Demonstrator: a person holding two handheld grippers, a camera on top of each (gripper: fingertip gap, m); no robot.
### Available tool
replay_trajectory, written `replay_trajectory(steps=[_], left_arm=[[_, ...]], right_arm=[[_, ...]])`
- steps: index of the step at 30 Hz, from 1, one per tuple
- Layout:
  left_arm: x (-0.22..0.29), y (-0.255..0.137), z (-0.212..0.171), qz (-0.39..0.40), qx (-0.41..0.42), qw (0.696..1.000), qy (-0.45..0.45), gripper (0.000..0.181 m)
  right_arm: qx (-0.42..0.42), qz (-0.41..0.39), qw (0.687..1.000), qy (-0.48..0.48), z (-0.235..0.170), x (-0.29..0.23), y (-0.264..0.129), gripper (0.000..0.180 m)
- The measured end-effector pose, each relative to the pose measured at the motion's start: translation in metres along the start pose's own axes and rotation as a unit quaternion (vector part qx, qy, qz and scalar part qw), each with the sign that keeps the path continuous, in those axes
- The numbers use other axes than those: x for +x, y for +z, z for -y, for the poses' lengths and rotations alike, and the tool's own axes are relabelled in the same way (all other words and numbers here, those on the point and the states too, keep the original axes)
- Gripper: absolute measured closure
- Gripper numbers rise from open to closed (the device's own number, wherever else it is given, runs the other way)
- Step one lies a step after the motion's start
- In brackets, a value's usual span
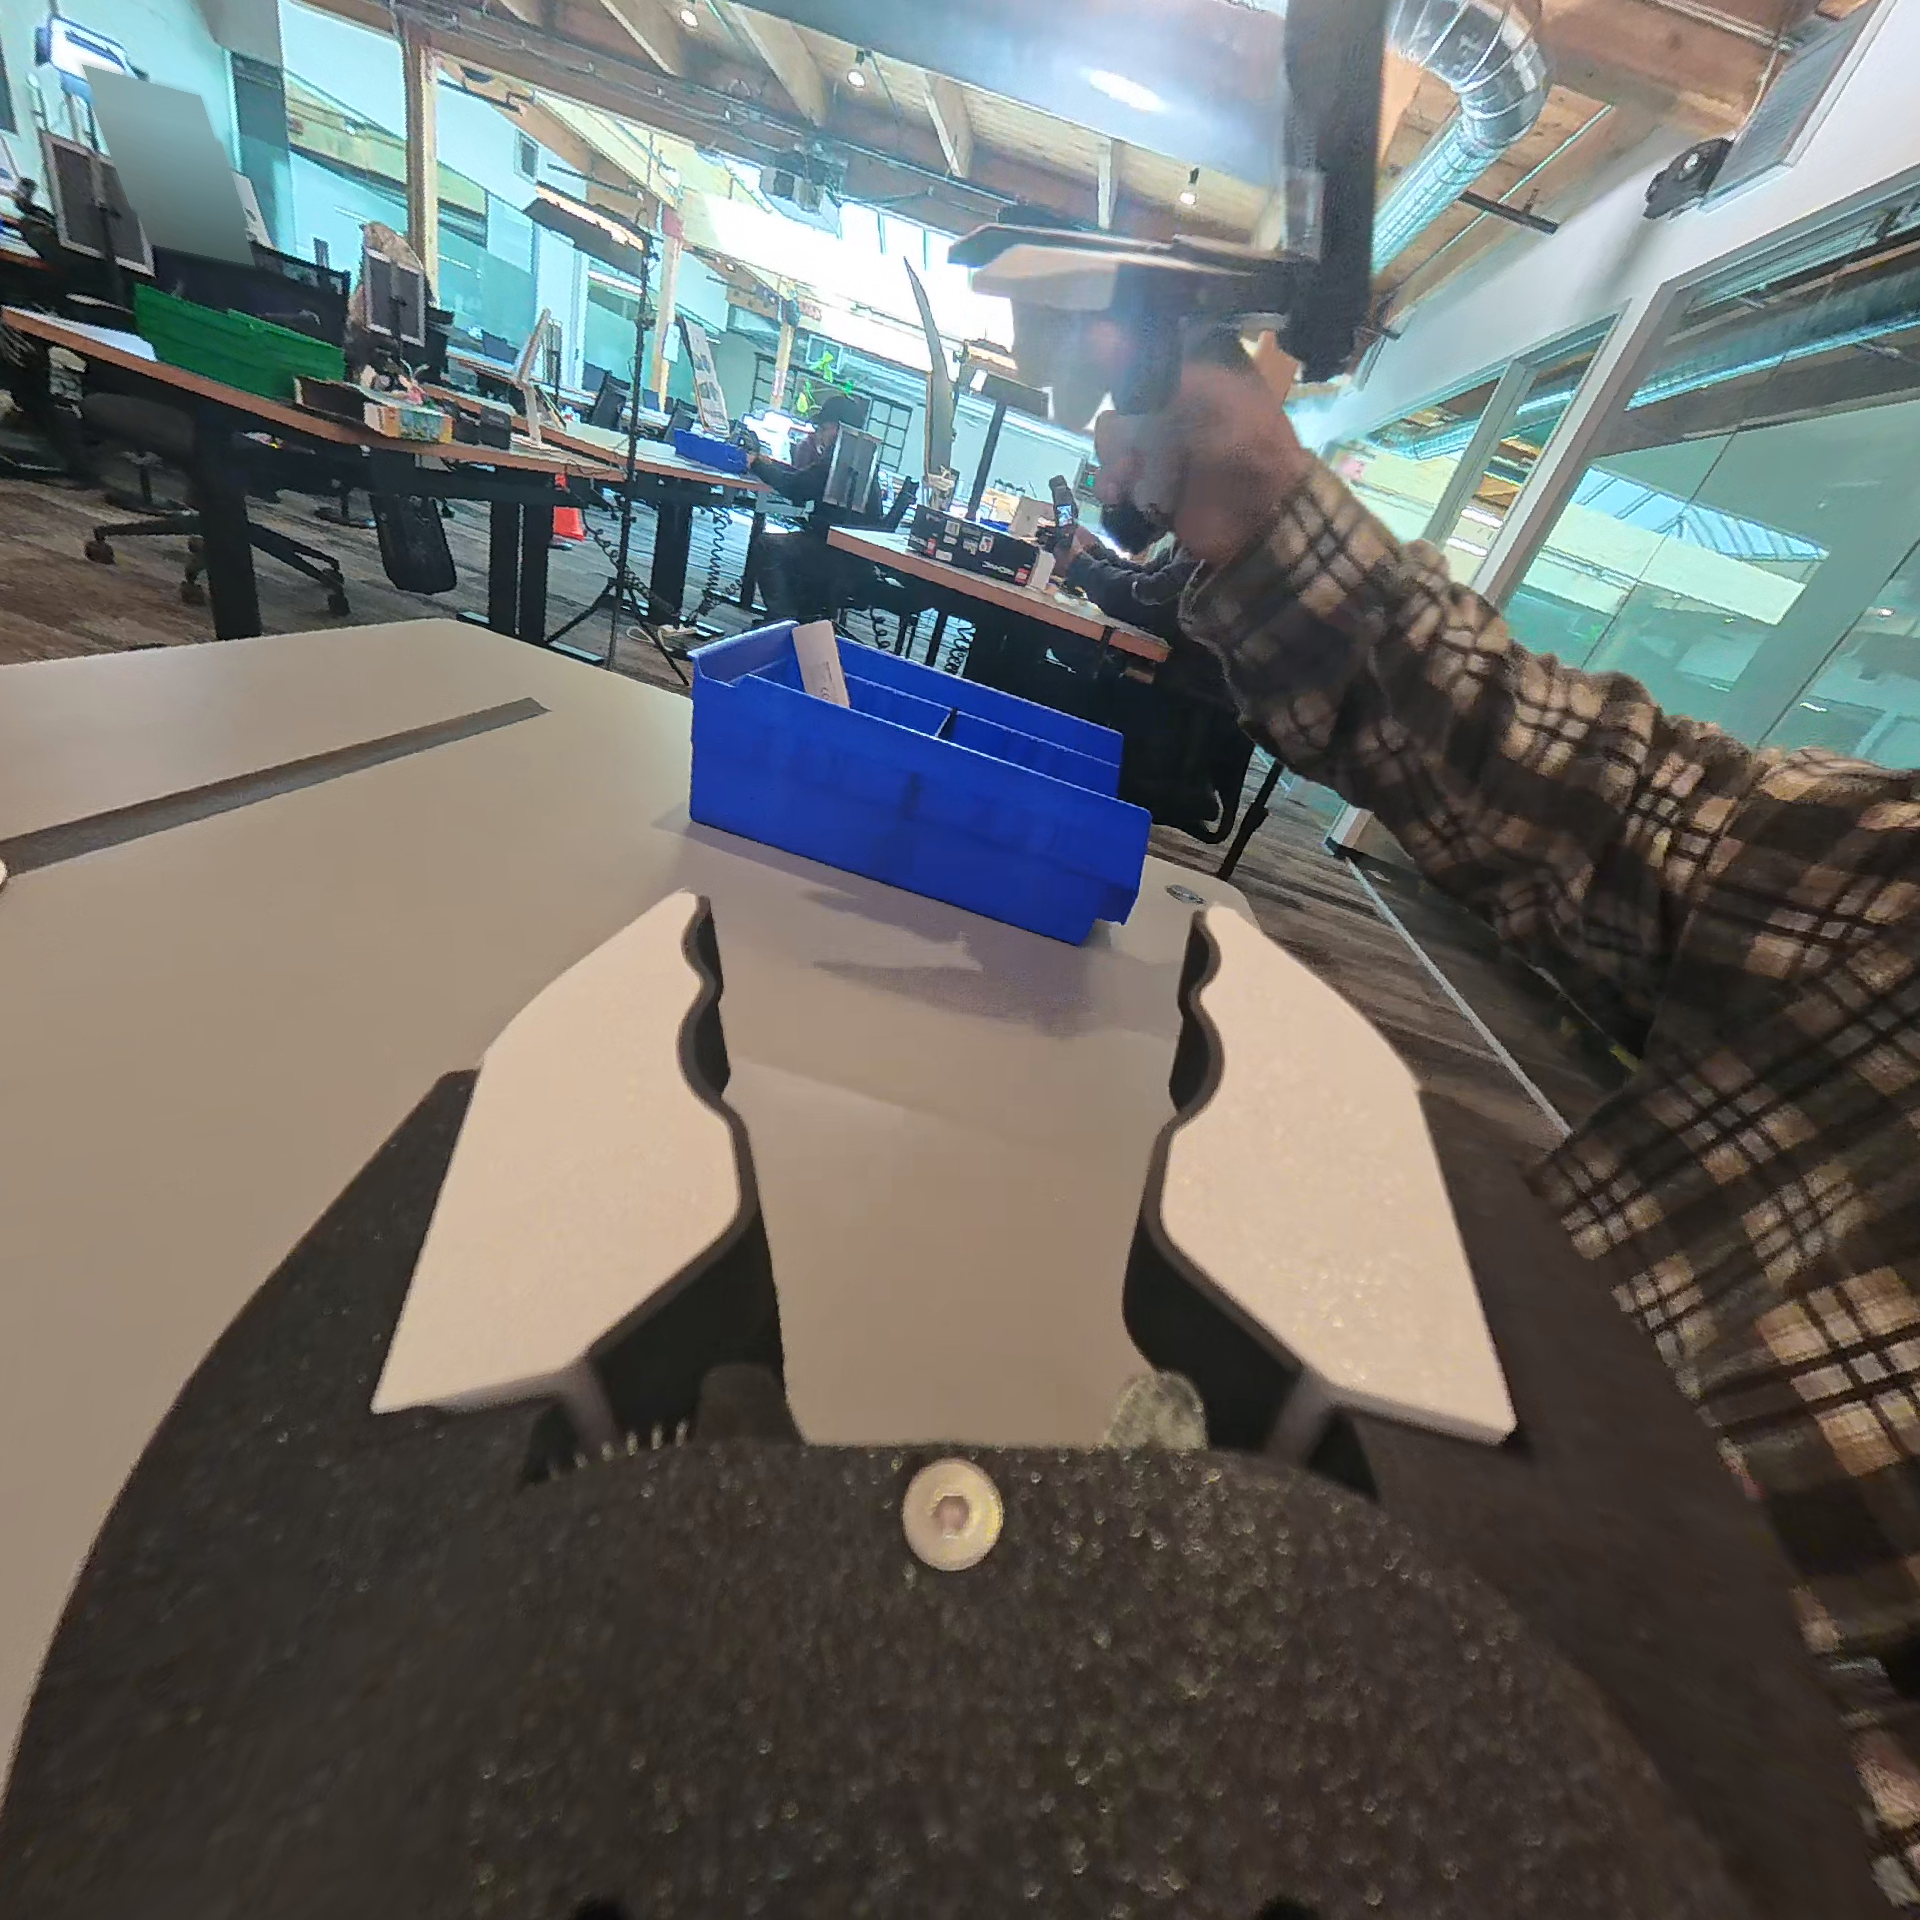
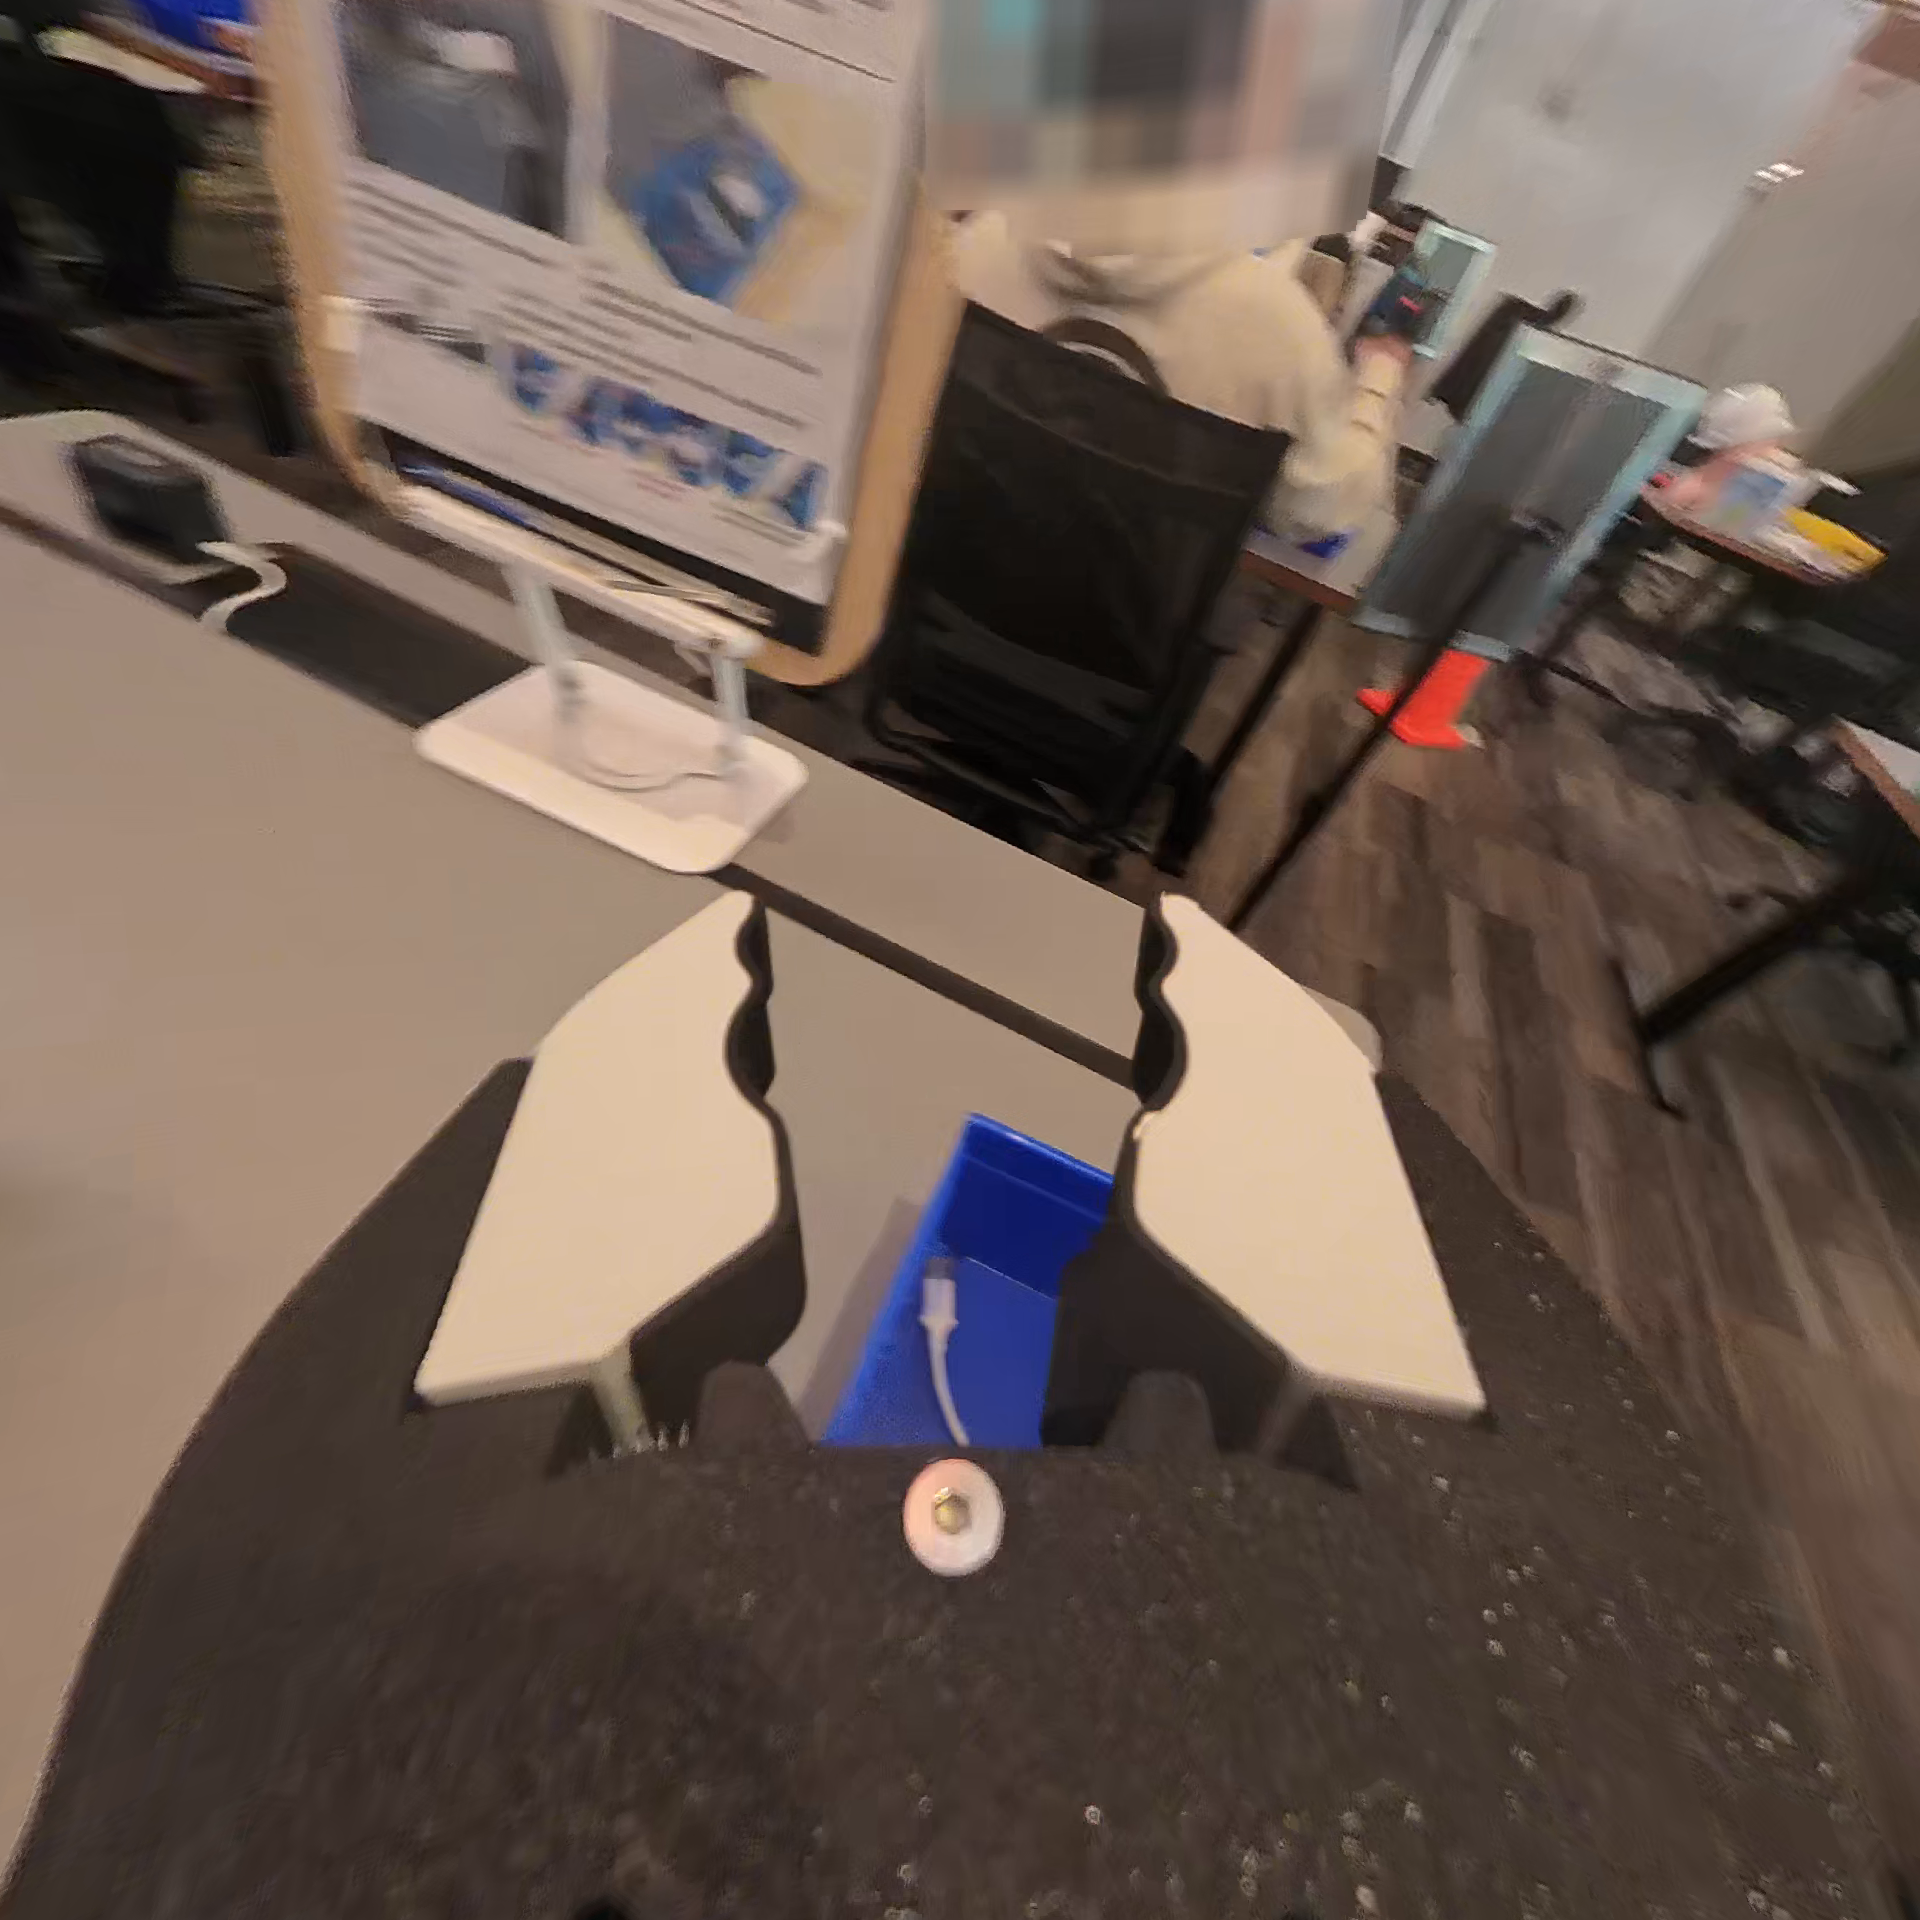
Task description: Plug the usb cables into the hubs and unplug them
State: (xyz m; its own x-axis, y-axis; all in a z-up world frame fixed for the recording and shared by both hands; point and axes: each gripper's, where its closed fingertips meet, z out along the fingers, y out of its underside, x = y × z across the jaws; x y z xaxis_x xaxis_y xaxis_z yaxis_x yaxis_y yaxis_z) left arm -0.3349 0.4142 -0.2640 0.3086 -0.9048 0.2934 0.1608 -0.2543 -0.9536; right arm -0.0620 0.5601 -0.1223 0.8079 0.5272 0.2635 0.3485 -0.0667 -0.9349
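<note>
A blue divided bin [image 1: 914, 790] stands on the grey table [image 1: 260, 987], ahead of my left gripper [image 1: 951, 925], which is open and empty low over the table. A white flat piece [image 1: 821, 665] leans in the bin's far compartment. My right gripper [image 2: 951, 914] is open and empty, held high above the bin [image 2: 997, 1299]. A white usb cable [image 2: 943, 1340] with its plug lies in the bin below it. In the left wrist view the right gripper [image 1: 1195, 260] is blurred, raised by a hand in a plaid sleeve [image 1: 1558, 831].
A sign on a white stand [image 2: 613, 769] sits on the table, with a black box [image 2: 140, 494] and a white cord farther left. A black chair [image 2: 1060, 582] and a seated person are behind the table edge. Other desks stand around. One gripper's finger ends stand about 35 cm off the other's.
</note>
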Motion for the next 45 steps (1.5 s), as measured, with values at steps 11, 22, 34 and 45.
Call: replay_trajectory(steps=[11, 22, 34, 45], left_arm=[[-0.01, -0.003, -0.002, 0.021, 0.008, 1.0, 0.015, 0.1], [-0.028, -0.008, -0.013, 0.057, -0.02, 0.998, 0.037, 0.105], [-0.031, -0.148, 0.105, 0.25, -0.039, 0.96, 0.122, 0.111], [-0.068, -0.441, 0.041, 0.574, -0.217, 0.781, -0.117, 0.119]], right_arm=[[-0.002, 0.221, 0.975, -0.012, -0.076, -0.196, 0.053, 0.114], [0.034, 0.254, 0.965, 0.052, -0.135, -0.23, 0.081, 0.12], [0.021, 0.288, 0.957, 0.014, -0.137, -0.252, 0.07, 0.123], [0.015, 0.298, 0.954, 0.021, -0.135, -0.258, 0.068, 0.125]])
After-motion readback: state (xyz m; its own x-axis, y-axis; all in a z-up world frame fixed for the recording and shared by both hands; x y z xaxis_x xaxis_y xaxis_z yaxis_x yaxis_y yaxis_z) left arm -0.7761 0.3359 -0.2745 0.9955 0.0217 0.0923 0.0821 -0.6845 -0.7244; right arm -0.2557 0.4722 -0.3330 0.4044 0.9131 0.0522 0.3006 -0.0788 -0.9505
